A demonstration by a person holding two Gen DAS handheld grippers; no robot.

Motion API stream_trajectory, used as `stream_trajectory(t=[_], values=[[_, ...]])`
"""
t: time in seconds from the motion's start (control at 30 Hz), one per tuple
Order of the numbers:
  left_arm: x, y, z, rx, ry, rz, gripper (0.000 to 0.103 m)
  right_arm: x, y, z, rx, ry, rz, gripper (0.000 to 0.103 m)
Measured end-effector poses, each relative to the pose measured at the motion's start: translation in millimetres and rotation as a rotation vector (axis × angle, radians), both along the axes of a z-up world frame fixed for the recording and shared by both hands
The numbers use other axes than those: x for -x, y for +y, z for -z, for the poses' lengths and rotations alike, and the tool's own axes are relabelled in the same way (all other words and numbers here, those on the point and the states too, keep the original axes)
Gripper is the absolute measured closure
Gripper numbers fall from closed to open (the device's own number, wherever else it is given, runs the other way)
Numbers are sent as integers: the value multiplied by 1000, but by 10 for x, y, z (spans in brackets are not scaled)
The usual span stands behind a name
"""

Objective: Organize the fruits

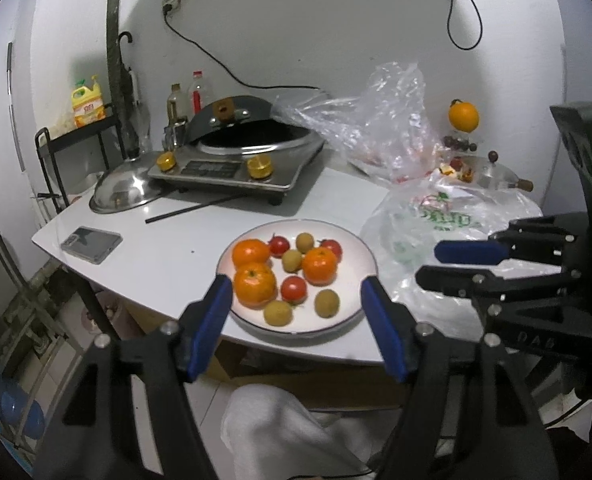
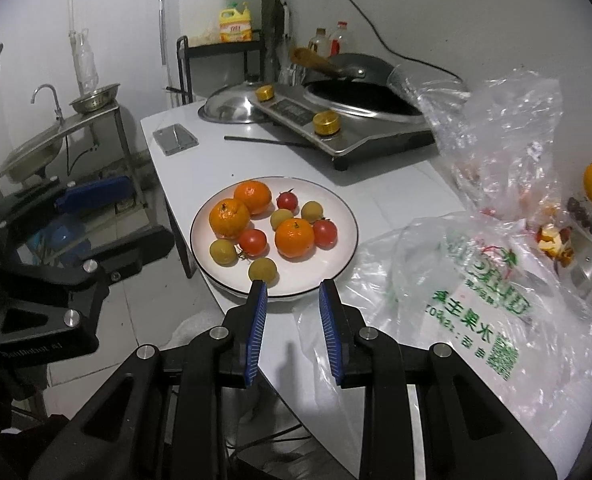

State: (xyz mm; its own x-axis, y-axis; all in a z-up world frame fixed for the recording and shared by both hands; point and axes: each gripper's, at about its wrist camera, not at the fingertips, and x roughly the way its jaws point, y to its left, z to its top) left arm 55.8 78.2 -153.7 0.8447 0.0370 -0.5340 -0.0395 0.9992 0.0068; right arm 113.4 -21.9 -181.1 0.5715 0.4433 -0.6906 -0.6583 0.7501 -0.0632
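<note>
Plate (image 1: 360, 248) sits near table (image 1: 176, 252) front edge w/ 3 oranges (image 1: 255, 284), 3 tomatoes (image 1: 294, 289), 4 small yellow-green fruits (image 1: 327, 303). Left tool (image 1: 296, 296) jaws wide apart, empty, hovering over plate's near rim. Right tool (image 2: 292, 300) jaws narrow, nothing gripped, just short of plate. Plastic bags (image 2: 476, 300) beside plate, right side.

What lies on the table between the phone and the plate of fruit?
Nothing: in both wrist views, the white table is bare between the phone and the plate.
</note>
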Motion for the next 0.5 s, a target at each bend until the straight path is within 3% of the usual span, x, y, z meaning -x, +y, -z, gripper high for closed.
stream_trajectory(t=[0.3, 0.4, 0.43, 0.5], values=[[223, -270, -169, 8, -34, 26, 33, 251, -319, -206, -42, -57, 33, 73], [317, -338, -245, 11, -57, 27, 32, 335, -427, -285, -61, -77, 43, 63], [348, -359, -274, 13, -65, 27, 31, 362, -461, -316, -66, -84, 47, 63], [410, -400, -326, 16, -83, 28, 18, 412, -524, -381, -75, -102, 54, 63]])
